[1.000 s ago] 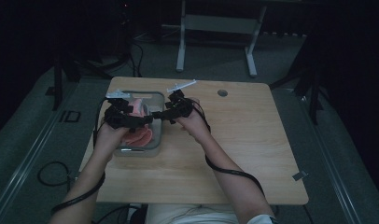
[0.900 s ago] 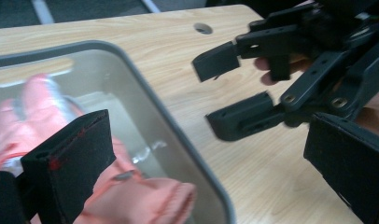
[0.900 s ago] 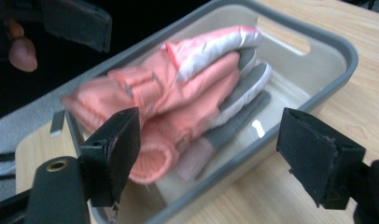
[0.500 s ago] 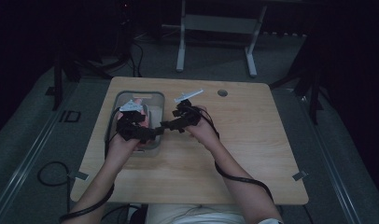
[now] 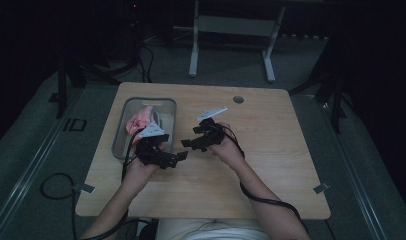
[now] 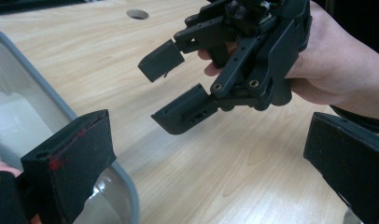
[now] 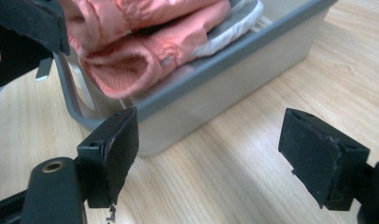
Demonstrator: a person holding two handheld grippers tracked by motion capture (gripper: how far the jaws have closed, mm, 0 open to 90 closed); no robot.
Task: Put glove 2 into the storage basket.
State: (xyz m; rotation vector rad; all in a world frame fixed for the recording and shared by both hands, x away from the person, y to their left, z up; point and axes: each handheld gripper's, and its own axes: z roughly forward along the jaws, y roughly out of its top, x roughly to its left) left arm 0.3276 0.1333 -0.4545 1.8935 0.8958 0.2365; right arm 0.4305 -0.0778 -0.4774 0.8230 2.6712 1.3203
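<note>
The right gripper (image 5: 187, 144) hangs over bare table (image 5: 271, 165), jaws wide apart with nothing between them. Facing it, the left gripper (image 5: 180, 157) also stands spread and empty, just beside the grey bin (image 7: 234, 60). The pink cloth (image 7: 150, 42) lies heaped inside that bin, beyond the right gripper's jaws and clear of both.

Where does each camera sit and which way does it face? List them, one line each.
High view: above the person's side, looking forward and down at the table; forearms and both grippers show.
Left gripper view: between open jaws, faces the right gripper.
Right gripper view: between open jaws, faces the grey bin of pink cloth.
Shared: table, bin.
</note>
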